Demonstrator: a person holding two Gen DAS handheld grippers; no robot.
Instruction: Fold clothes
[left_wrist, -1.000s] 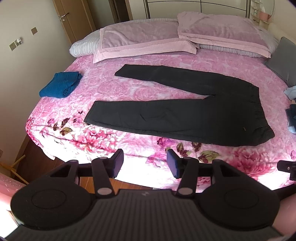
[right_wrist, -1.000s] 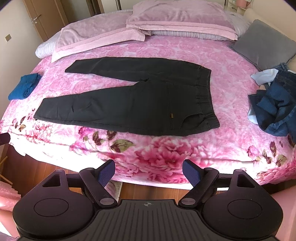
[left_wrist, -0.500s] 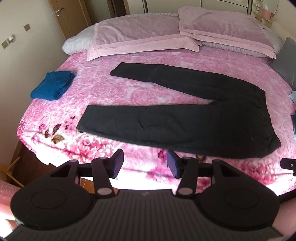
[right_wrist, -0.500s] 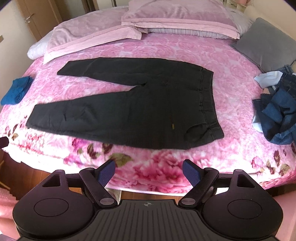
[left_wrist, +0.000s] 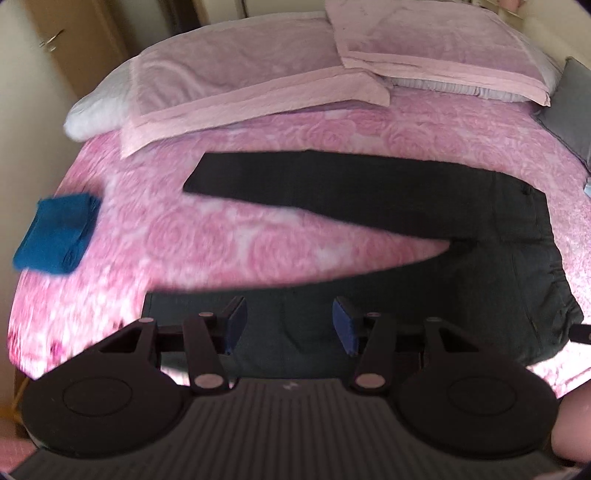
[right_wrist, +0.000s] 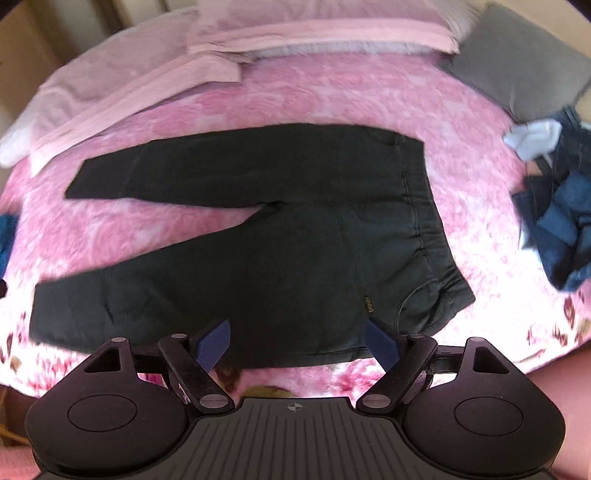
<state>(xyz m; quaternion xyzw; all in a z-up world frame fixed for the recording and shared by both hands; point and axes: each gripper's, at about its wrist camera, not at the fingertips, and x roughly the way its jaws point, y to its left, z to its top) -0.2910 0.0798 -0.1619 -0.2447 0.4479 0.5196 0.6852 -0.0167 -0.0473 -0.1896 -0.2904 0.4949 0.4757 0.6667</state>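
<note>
Moved in way closer than half a second ago, both sets of tongs now right over the near leg of the black trousers (right_wrist: 266, 236) instead of hanging off the bed edge. Left tongs (left_wrist: 288, 325) spread wide with nothing between the blue pads, right tongs (right_wrist: 297, 343) same deal, released and empty just above the near hem side. Spread flat on the pink flowery bedspread (left_wrist: 229, 236), waistband to the right, with a folded blue cloth (left_wrist: 59, 232) off left, pillows (left_wrist: 258, 74) at the back, a grey cushion (right_wrist: 517, 62) and a heap of jeans (right_wrist: 561, 221) over right.
</note>
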